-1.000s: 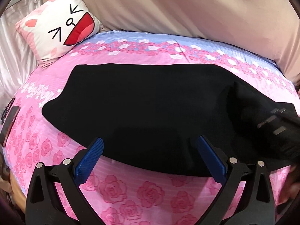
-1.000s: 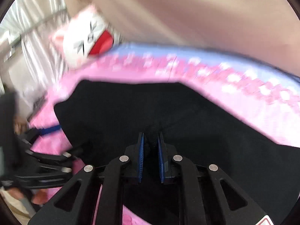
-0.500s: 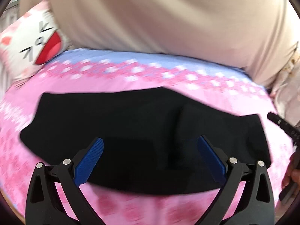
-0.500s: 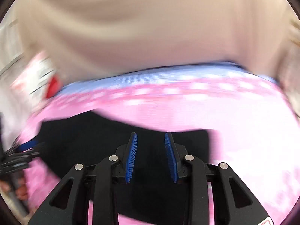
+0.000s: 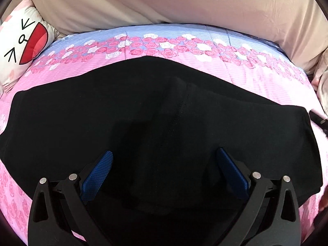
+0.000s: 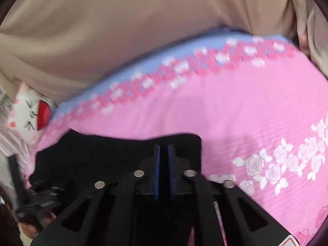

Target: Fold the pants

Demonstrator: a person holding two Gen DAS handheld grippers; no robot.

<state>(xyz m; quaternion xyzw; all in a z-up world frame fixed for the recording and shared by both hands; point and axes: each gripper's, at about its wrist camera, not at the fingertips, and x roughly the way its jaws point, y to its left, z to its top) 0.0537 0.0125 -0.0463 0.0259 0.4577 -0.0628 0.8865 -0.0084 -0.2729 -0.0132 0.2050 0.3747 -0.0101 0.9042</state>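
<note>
The black pants (image 5: 164,112) lie folded lengthwise across a pink rose-print bed (image 5: 256,75). A stitched seam runs down their middle. My left gripper (image 5: 164,164) is open and empty, its blue pads spread wide just above the near edge of the pants. In the right wrist view the pants (image 6: 92,153) show at lower left with their right end under my right gripper (image 6: 163,149). Its jaws stand nearly together with a thin gap over the cloth edge. Whether cloth sits between them is hidden.
A white cat-face pillow (image 5: 22,41) rests at the bed's far left. A beige sheet (image 5: 164,4) hangs behind the bed. The bare pink bedspread (image 6: 256,112) stretches right of the pants. The left gripper shows at the lower left of the right wrist view (image 6: 41,194).
The right gripper let go of the pants, opened as it swung right, and its jaws have come together at the pants' right end. The left gripper moved closer over the pants, still open.
</note>
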